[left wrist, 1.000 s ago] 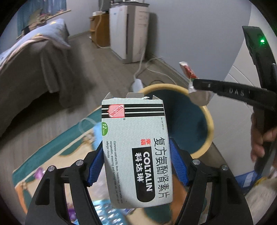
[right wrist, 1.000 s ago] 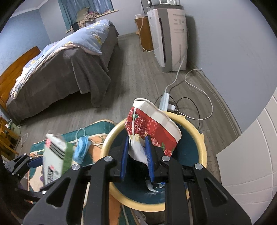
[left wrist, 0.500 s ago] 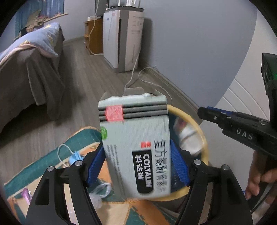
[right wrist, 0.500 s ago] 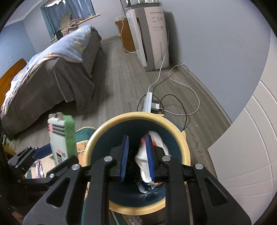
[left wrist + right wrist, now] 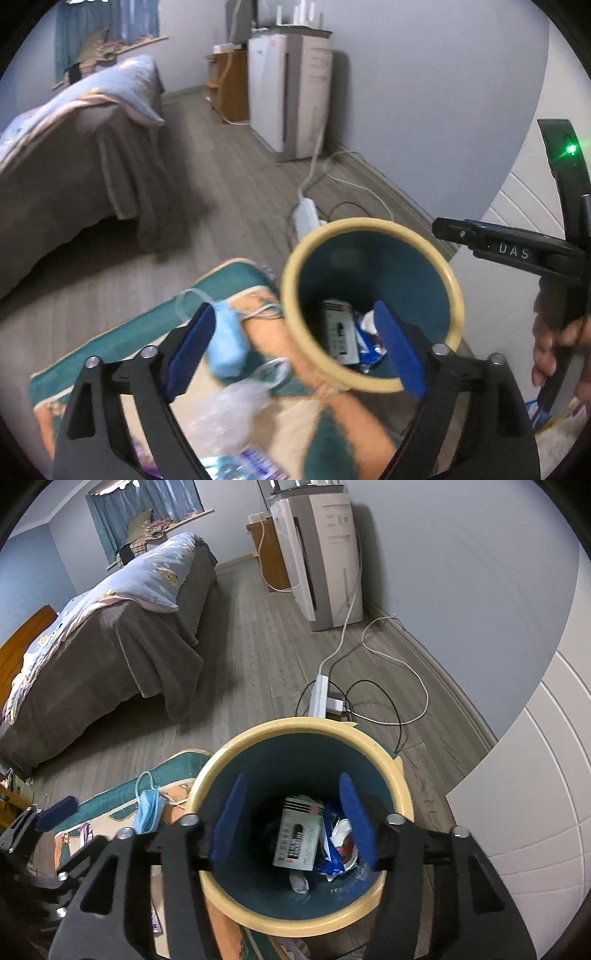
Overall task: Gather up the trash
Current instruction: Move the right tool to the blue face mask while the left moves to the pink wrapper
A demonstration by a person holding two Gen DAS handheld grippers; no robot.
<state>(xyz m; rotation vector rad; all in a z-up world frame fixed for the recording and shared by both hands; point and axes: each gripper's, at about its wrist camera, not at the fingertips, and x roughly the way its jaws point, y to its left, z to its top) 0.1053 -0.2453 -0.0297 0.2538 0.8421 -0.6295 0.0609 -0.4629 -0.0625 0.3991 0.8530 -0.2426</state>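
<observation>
Yellow at the rim and dark teal inside, the bin stands on the floor with one side at the edge of the rug. At its bottom a grey and white medicine box is lying, with a red and white wrapper and a blue wrapper touching it. A second ago the box was held up by the left gripper and the red and white wrapper was pinched by the right gripper. Both have now been dropped. Both sets of jaws are opening: the left ones are spread very wide and the right ones about half way, and nothing is held between either pair. So two more bits of trash can be counted as collected, and both grippers are free for the next ones.

More trash is left on the rug. A blue face mask is seen just beside the bin. Only in the left view can a crumpled clear plastic bag and a blue and white packet be seen nearer the camera, and a person's hand on the right gripper's handle. That view is blurred. Only in the right view is the inside of the bin shown sharply, with a small white scrap below the box. The bed, the white machine by the wall and the power strip with its cords are seen in both.
</observation>
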